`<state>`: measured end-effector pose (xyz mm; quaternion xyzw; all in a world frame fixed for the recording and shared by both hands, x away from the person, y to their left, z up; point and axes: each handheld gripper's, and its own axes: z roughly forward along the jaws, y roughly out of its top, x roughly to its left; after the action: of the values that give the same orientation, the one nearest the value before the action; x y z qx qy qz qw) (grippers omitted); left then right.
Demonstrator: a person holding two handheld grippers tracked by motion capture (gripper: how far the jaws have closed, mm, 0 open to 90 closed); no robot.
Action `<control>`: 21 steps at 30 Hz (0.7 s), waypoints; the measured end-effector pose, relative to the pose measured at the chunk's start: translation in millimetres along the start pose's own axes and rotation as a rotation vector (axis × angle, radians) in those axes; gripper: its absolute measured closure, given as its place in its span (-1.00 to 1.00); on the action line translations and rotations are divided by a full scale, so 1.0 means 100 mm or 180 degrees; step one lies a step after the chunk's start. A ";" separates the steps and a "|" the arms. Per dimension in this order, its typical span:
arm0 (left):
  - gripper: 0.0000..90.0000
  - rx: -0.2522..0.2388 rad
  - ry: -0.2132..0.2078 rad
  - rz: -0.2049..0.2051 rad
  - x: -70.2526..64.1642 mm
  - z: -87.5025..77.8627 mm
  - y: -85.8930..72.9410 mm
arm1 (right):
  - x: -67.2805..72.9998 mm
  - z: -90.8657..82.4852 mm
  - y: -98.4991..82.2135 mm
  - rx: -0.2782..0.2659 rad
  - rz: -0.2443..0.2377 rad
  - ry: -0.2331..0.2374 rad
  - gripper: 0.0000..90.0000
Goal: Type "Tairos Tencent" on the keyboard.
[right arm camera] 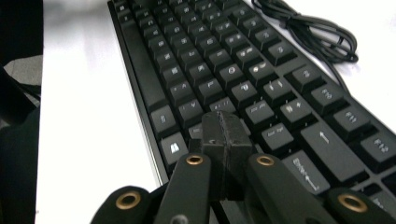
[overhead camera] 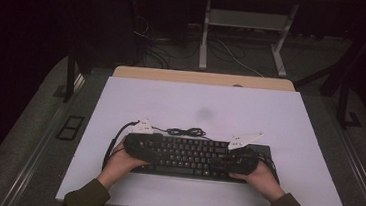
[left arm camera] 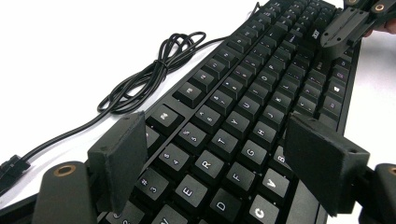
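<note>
A black keyboard lies near the front edge of the white table top. Its black cable is coiled just behind it. My left gripper hangs over the keyboard's left end and points along the keys. In the left gripper view its jaws stand wide open above the letter keys, gripping nothing. My right gripper is over the keyboard's right end. Its pads are pressed together just above the keys beside the shift and enter keys, with nothing between them.
The cable's loops lie on the white surface behind the number row. A wooden desk edge runs behind the white top. Beyond it, table legs and loose wires lie on a dark floor.
</note>
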<state>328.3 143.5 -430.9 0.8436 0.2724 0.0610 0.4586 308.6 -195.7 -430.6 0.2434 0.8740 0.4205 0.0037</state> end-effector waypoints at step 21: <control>-0.53 -0.0030 0.0034 0.0009 -0.01 -0.01 0.01 | -0.01 0.06 -0.05 0.0169 -0.0064 0.0012 0.99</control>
<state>327.9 142.8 -429.3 0.8415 0.2733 0.0675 0.4611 308.5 -194.2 -437.9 0.2338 0.8873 0.3975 -0.0003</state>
